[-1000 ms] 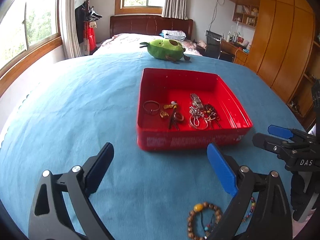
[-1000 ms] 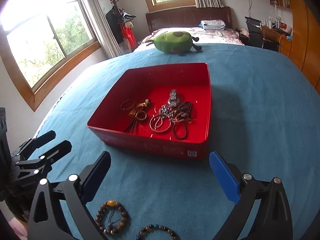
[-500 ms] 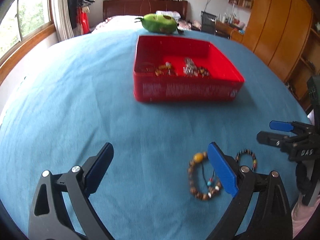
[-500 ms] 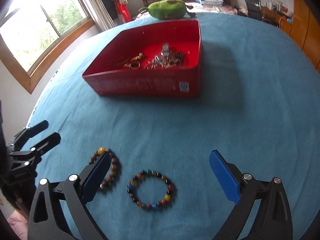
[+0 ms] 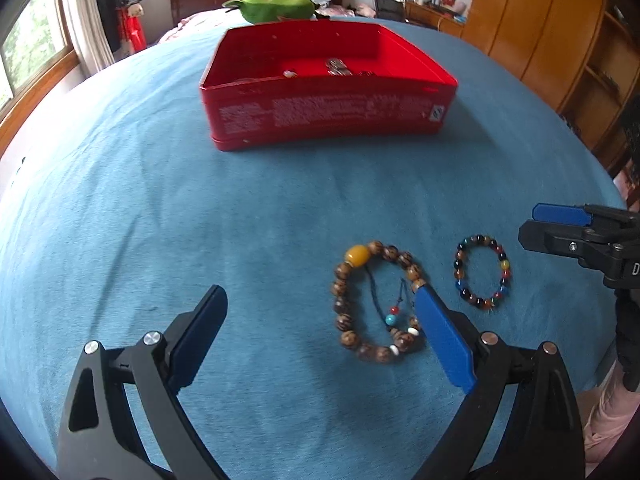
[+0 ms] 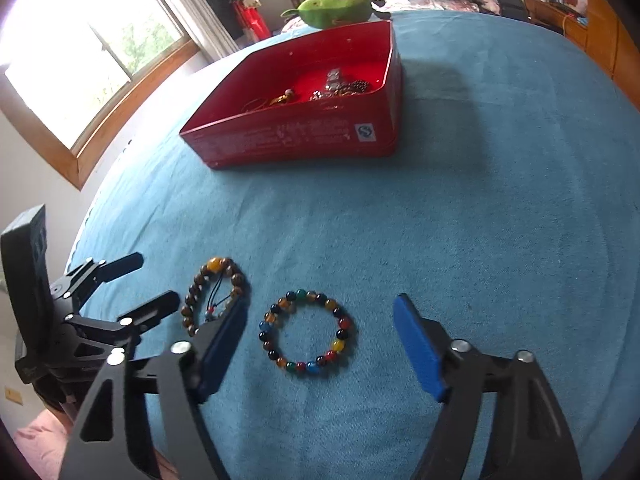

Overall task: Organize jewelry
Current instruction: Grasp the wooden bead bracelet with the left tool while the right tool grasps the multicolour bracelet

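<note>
— Both claws are over the blue cloth [image 5: 200, 220] that covers the table, and both point down at it. On the left gripper [image 5: 320, 312] the jaws are spread wide; nothing is pinched between them.

— And the right gripper [image 6: 320, 322]?

— Its jaws have just been closing a little, but they are apart, not pressed together. The round bracelet of many-coloured glossy beads [image 6: 307, 332] lies flat on the cloth between them, and neither of the blue pads [image 6: 416, 346] touches it.

— Where is the other bracelet?

— The brown wooden-bead bracelet with one big yellow bead and a dark cord [image 5: 378, 300] lies just beside the coloured one, on its left. In the left wrist view the right-hand finger of the left gripper covers its right edge; I cannot tell if the finger touches the beads or is only above them.

— And the box?

— The rectangular red box with white print on its side [image 5: 328, 112] stands farther back on the cloth, well apart from both bracelets. Inside it I see some jewelry pieces [image 6: 340, 86], metal chains and gold-coloured rings, but the near wall hides most of them. Behind the box lies a green plush toy [image 5: 278, 0].
</note>
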### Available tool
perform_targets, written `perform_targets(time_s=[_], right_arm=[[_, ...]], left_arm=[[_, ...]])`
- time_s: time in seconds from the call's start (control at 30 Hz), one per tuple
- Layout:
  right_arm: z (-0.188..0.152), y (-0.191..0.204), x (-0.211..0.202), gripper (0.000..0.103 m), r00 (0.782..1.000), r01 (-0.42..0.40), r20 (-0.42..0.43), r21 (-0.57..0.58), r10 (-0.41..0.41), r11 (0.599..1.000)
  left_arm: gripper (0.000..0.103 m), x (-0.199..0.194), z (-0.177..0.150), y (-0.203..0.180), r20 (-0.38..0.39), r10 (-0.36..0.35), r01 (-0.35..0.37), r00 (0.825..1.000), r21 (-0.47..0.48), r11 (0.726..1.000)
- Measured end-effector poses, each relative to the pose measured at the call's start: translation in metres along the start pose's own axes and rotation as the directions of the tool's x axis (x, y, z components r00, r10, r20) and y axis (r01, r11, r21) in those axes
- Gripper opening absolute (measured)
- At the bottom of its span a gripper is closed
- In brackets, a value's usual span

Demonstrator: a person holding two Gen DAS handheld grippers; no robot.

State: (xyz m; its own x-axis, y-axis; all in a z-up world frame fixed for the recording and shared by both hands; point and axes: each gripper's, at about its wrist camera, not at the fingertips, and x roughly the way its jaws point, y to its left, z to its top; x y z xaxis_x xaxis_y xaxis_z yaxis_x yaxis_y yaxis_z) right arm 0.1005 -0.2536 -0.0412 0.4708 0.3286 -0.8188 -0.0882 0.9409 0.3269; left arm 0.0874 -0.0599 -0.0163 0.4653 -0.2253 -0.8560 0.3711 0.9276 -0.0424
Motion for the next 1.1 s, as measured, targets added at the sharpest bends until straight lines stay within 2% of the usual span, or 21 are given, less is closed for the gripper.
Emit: perform_targets(time_s=[0.13,0.2,0.23,0.33,0.4,0.47,0.5,0.57,0.63,0.77,0.87,1.1], right_arm=[[-0.003,-0.003,-0.003,0.072,1.0,-0.001,0.001,0.006,0.001,1.0],[-0.003,-0.005,-0.005,0.072,1.0,0.004,0.007,0.009,-0.004,1.0],[-0.003,-0.006,-0.006,0.073,1.0,0.004,0.009,0.01,-0.004,1.0],[-0.003,-0.008,-0.005,0.073,1.0,0.001,0.006,0.015,-0.001,1.0],[-0.004,-0.009,-0.003,0.073,1.0,-0.001,-0.003,0.015,0.001,1.0],[-0.003,-0.01,0.001,0.073,1.0,-0.005,-0.014,0.014,0.005,1.0],[-0.003,-0.011,0.003,0.072,1.0,-0.007,-0.019,0.014,0.007,1.0],[-0.001,-0.012,0.008,0.065,0.999,-0.006,-0.032,0.016,0.007,1.0],[-0.001,-0.012,0.012,0.057,0.999,-0.011,-0.05,0.014,0.012,1.0],[-0.004,-0.01,0.02,0.048,0.996,0.002,-0.087,0.002,-0.001,1.0],[-0.007,-0.006,0.026,0.047,0.994,0.017,-0.112,-0.019,-0.019,1.0],[-0.009,0.004,0.039,0.047,0.987,0.058,-0.141,-0.092,-0.071,0.994]], left_arm=[[0.093,0.012,-0.003,-0.004,-0.041,-0.012,0.012,0.999,0.002,1.0],[0.085,0.02,-0.004,-0.003,-0.064,-0.013,0.013,0.998,-0.001,1.0],[0.075,0.025,-0.004,-0.001,-0.087,-0.009,0.009,0.996,-0.008,1.0],[0.073,0.031,-0.004,0.001,-0.099,-0.009,0.009,0.995,-0.007,1.0],[0.063,0.031,-0.006,0.0,-0.089,0.015,-0.014,0.996,0.01,1.0],[0.048,0.03,-0.006,-0.001,-0.085,0.021,-0.02,0.996,0.019,1.0],[0.043,0.03,-0.006,0.0,-0.082,0.02,-0.019,0.996,0.018,1.0],[0.023,0.029,-0.005,0.002,-0.079,0.021,-0.019,0.997,0.019,1.0],[0.015,0.03,-0.003,0.004,-0.077,0.019,-0.019,0.997,0.013,1.0],[0.012,0.027,0.0,0.011,-0.075,-0.009,0.008,0.997,-0.013,1.0],[0.01,0.028,0.003,0.023,-0.076,-0.026,0.024,0.997,-0.03,0.999],[0.01,0.029,0.002,0.021,-0.073,-0.028,0.025,0.997,-0.038,0.999]])
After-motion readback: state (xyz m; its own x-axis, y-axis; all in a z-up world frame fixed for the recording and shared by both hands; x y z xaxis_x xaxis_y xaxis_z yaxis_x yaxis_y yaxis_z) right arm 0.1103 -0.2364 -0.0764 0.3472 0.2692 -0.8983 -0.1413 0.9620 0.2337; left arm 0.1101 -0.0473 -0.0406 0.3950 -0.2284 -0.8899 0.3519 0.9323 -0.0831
